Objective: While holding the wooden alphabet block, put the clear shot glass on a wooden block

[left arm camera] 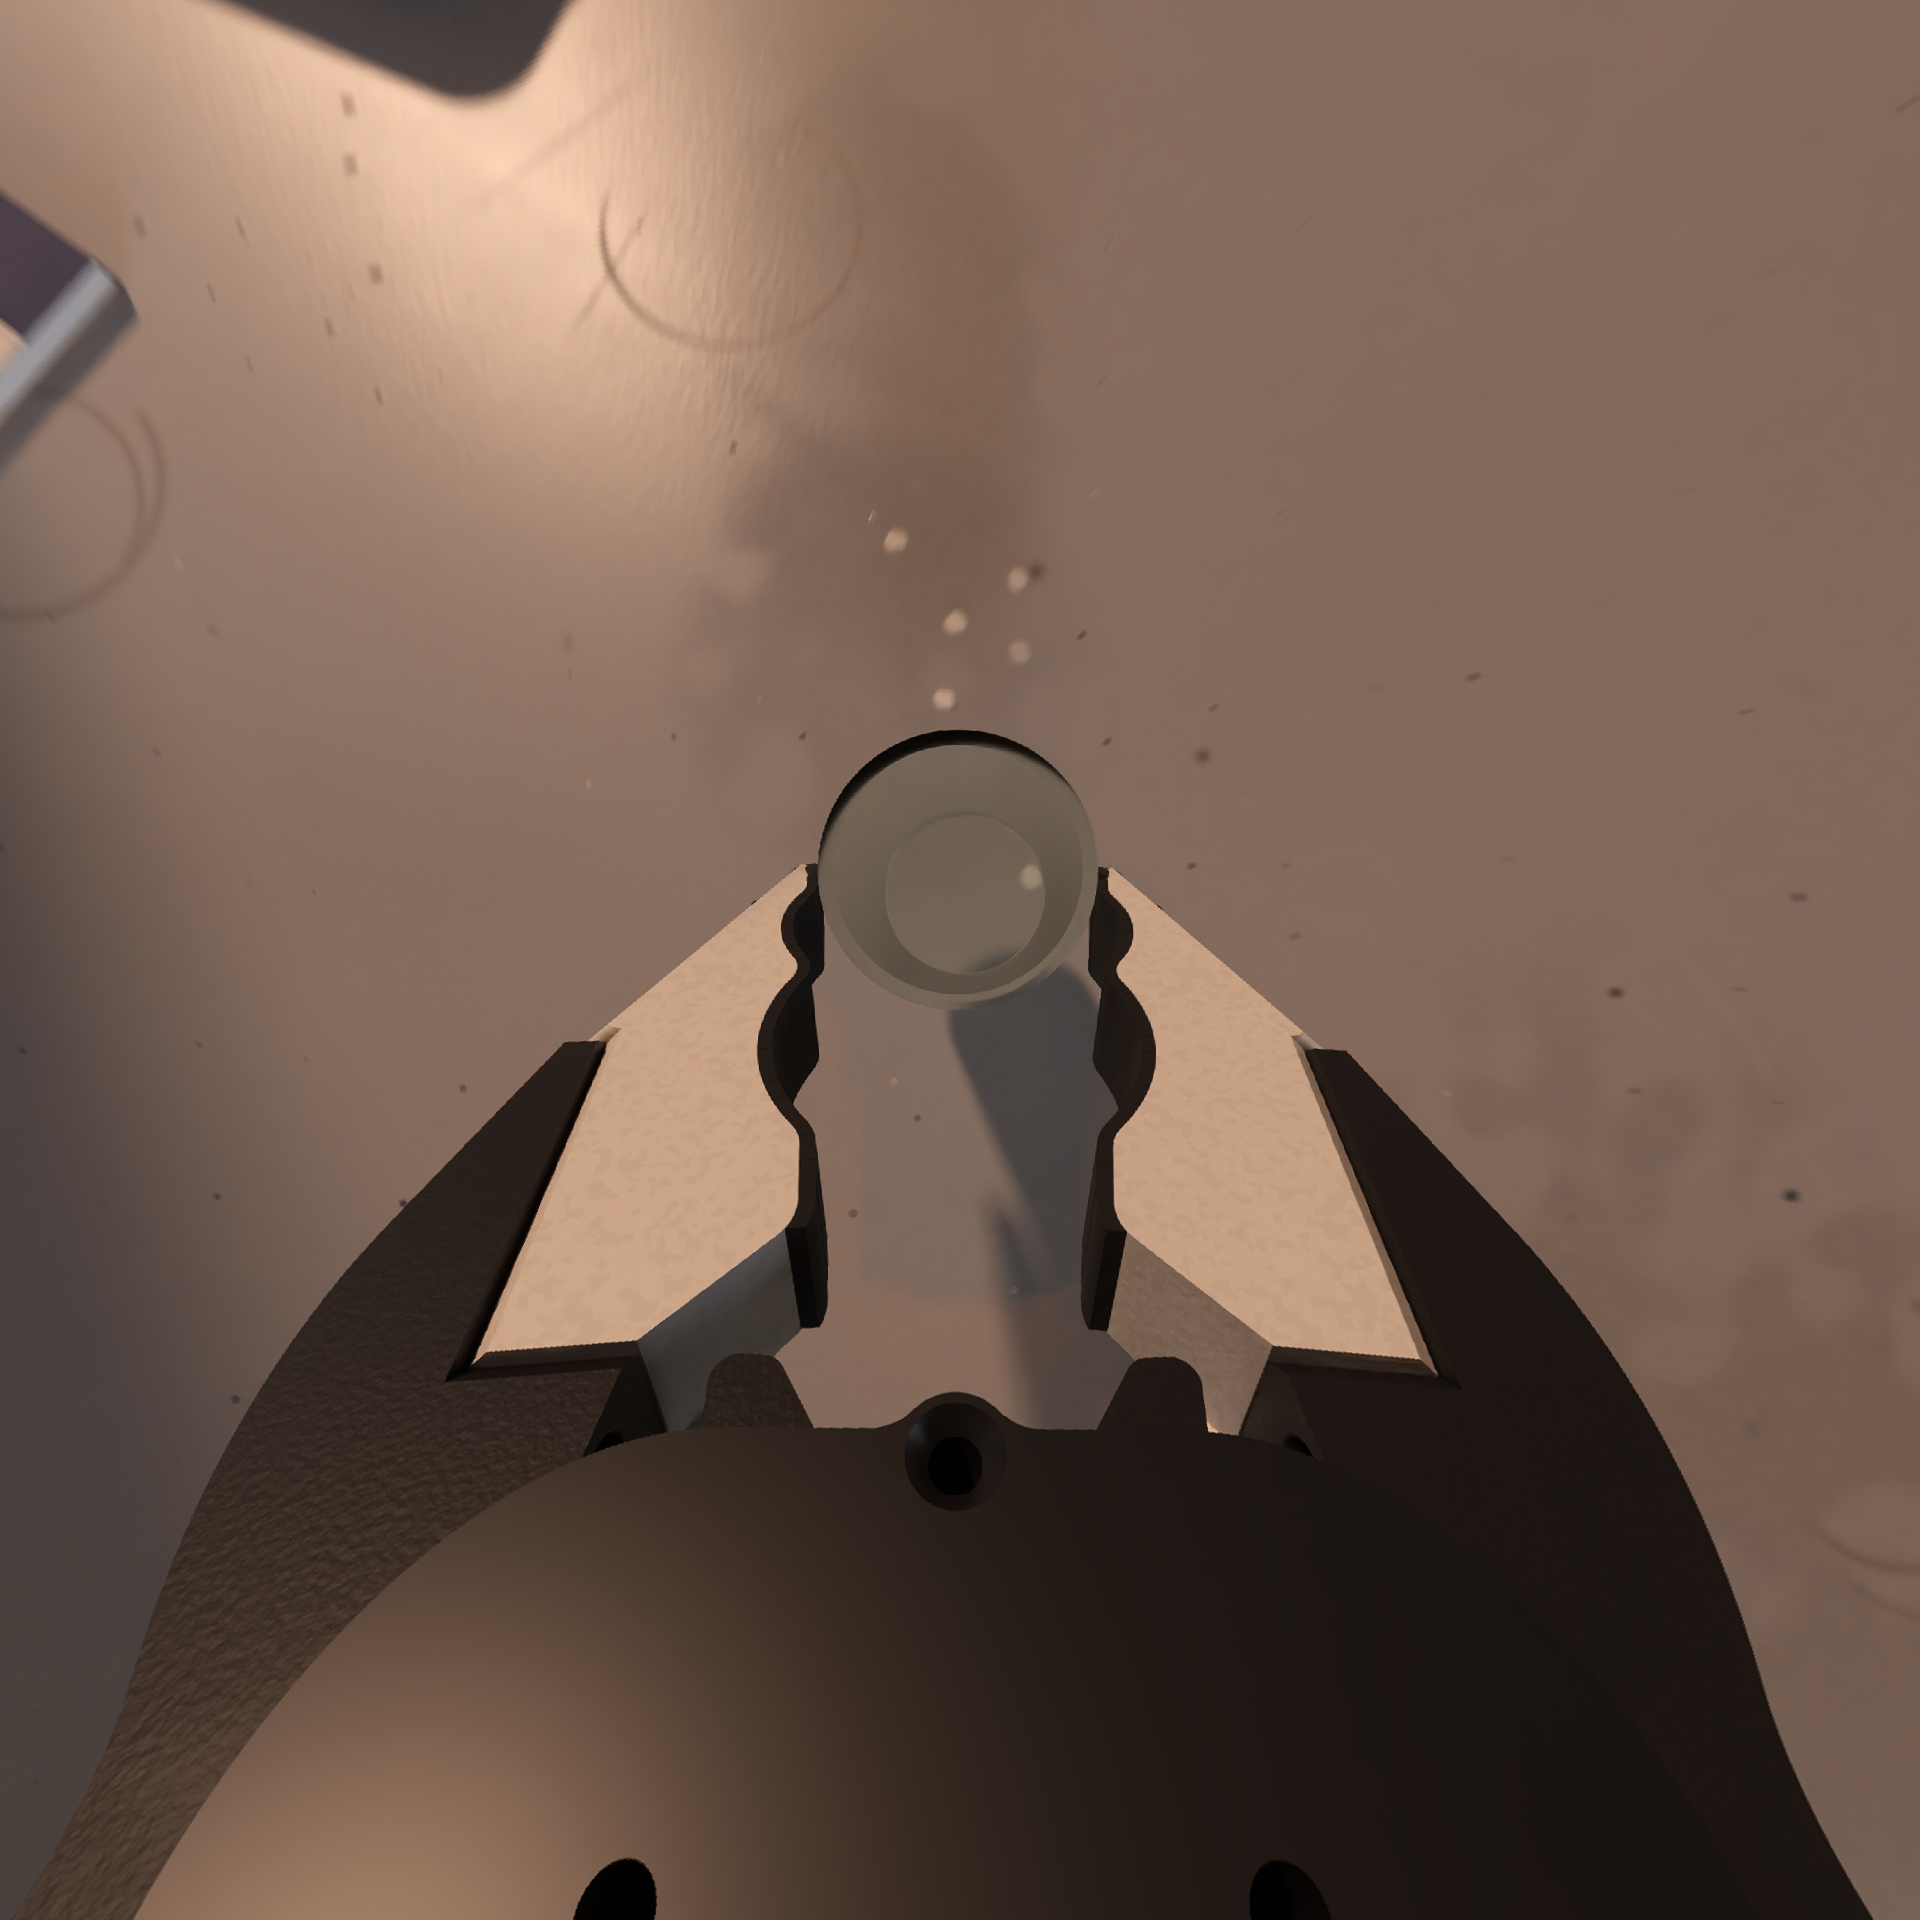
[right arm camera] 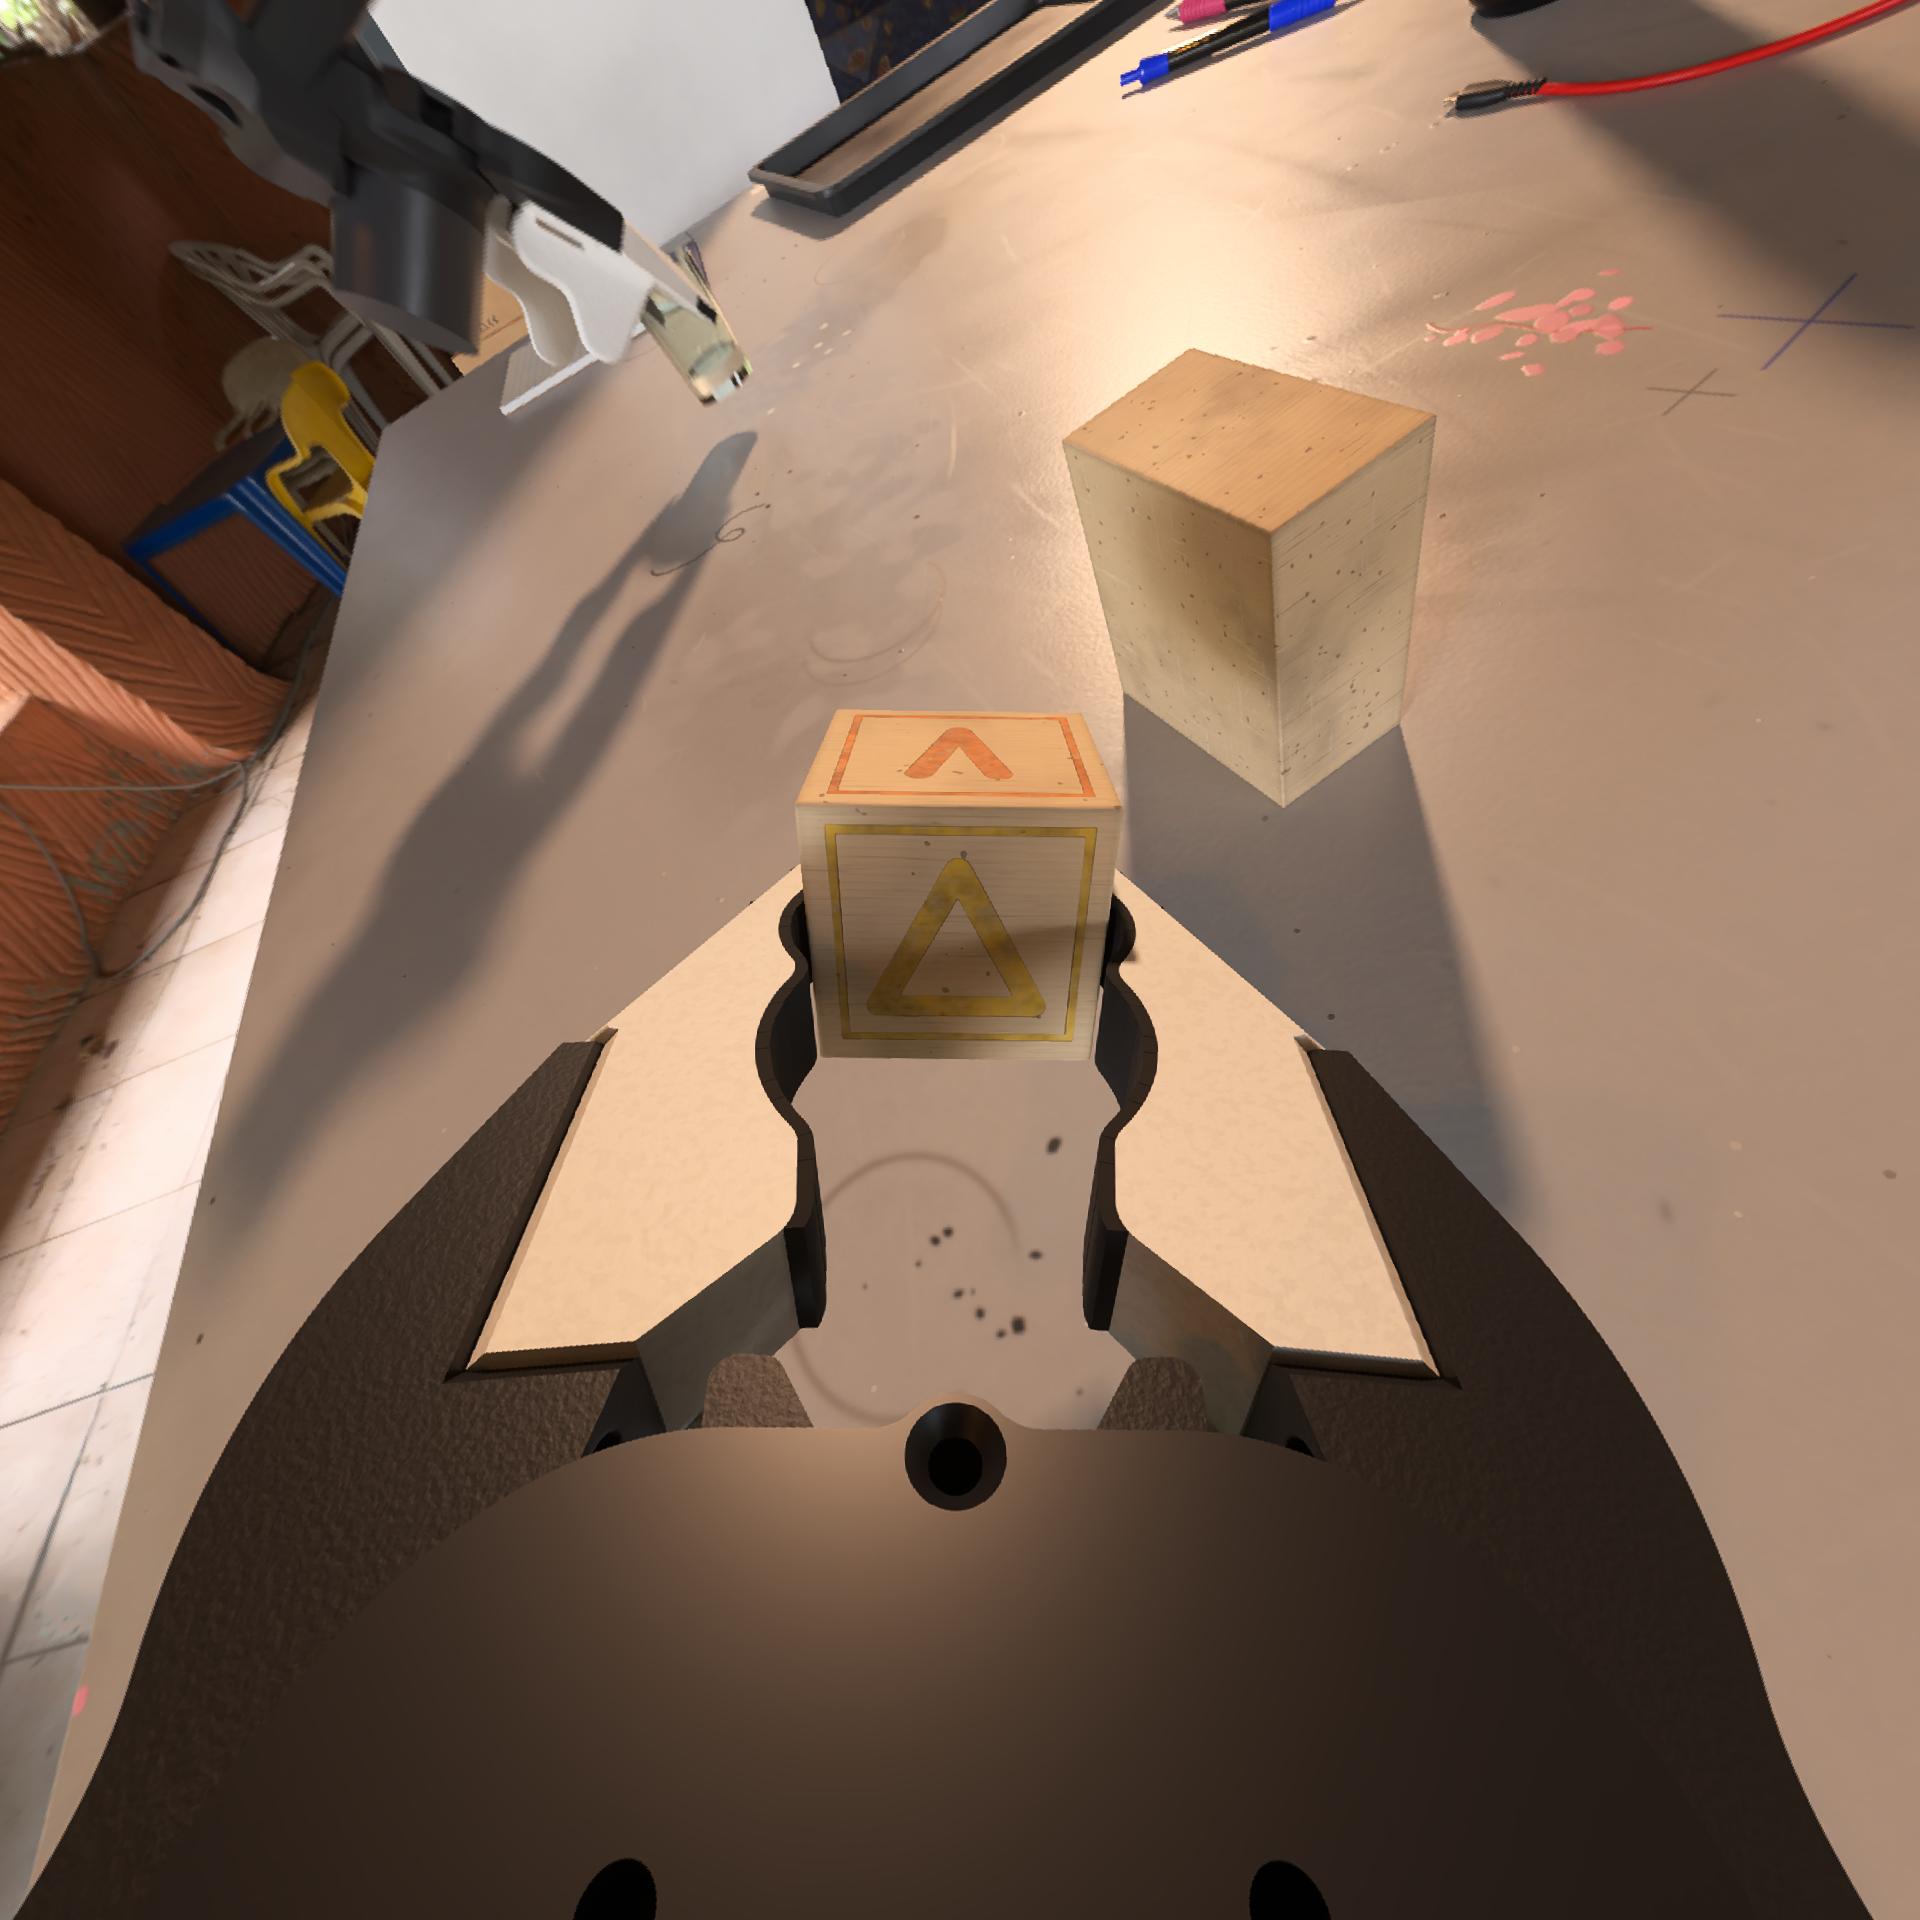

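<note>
My left gripper (left arm camera: 956, 883) is shut on the clear shot glass (left arm camera: 956, 868), held at the fingertips above the table, its mouth facing the camera. In the right wrist view the same gripper (right arm camera: 665, 312) hangs at the upper left with the glass (right arm camera: 698, 348) tilted, clear of the table. My right gripper (right arm camera: 956, 914) is shut on the wooden alphabet block (right arm camera: 956, 883), which bears yellow and orange marks. A plain wooden block (right arm camera: 1257, 561) stands on the table beyond and right of the alphabet block, its top bare.
A black tray (right arm camera: 935, 104) lies at the back, with pens (right arm camera: 1216, 36) and a red cable (right arm camera: 1683, 68) to its right. The table's left edge (right arm camera: 353, 582) drops to a floor with a blue-and-yellow stool (right arm camera: 281, 478). A dark flat object (left arm camera: 47, 322) lies at the left.
</note>
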